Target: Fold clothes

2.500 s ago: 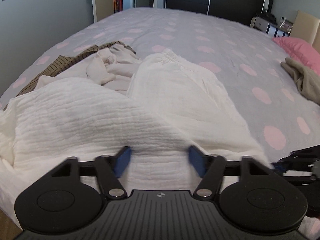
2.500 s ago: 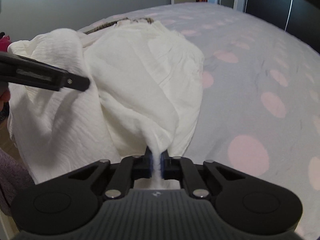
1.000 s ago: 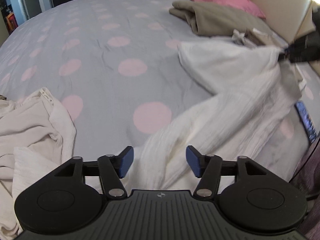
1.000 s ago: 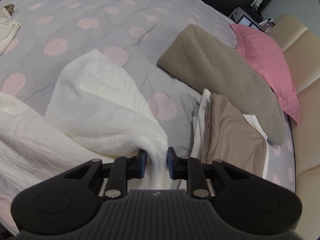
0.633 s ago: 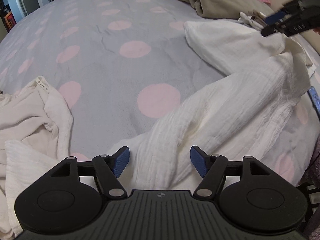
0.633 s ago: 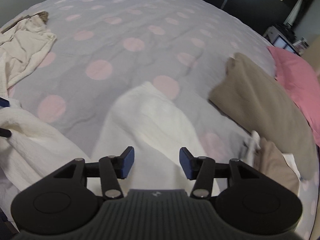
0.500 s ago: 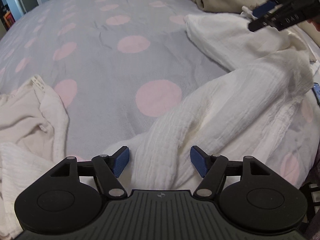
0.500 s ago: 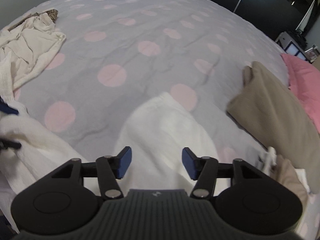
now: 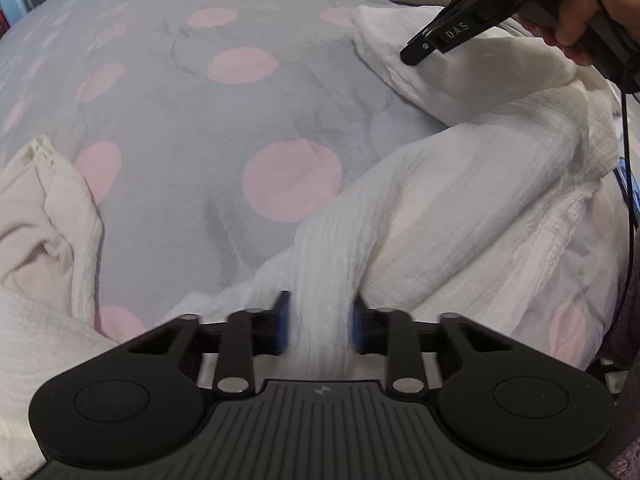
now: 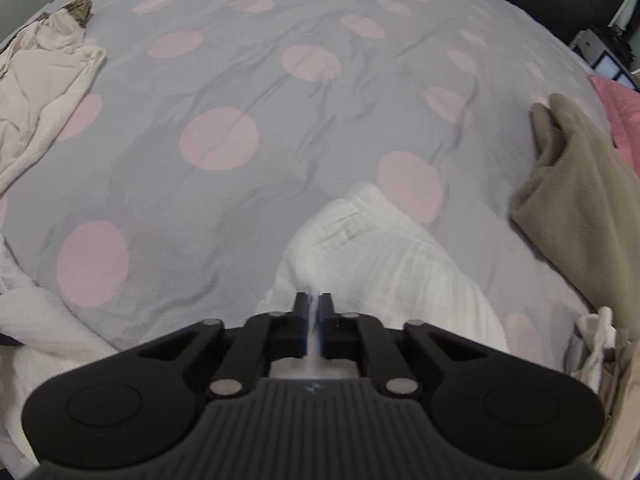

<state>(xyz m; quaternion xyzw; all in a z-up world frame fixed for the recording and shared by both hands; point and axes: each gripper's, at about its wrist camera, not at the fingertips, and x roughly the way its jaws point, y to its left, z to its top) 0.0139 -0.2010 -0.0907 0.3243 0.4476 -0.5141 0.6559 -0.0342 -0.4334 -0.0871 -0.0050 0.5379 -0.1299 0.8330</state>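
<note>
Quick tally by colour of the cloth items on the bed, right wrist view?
White: 2, the garment in the right gripper, and a bundle
Cream: 1
Tan: 1
Pink: 1, pillow
Total: 5

Grey pink-dotted bedspread [image 10: 320,128]; pink pillow [image 10: 616,92] at right edge

Polka-dot bed [image 10: 248,92], white garment [image 9: 460,200], beige clothes [image 10: 580,188]

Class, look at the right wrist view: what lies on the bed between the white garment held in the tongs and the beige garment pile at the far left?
Only bare polka-dot bedspread separates the white garment from the beige garment pile; the right wrist view shows it.
</note>
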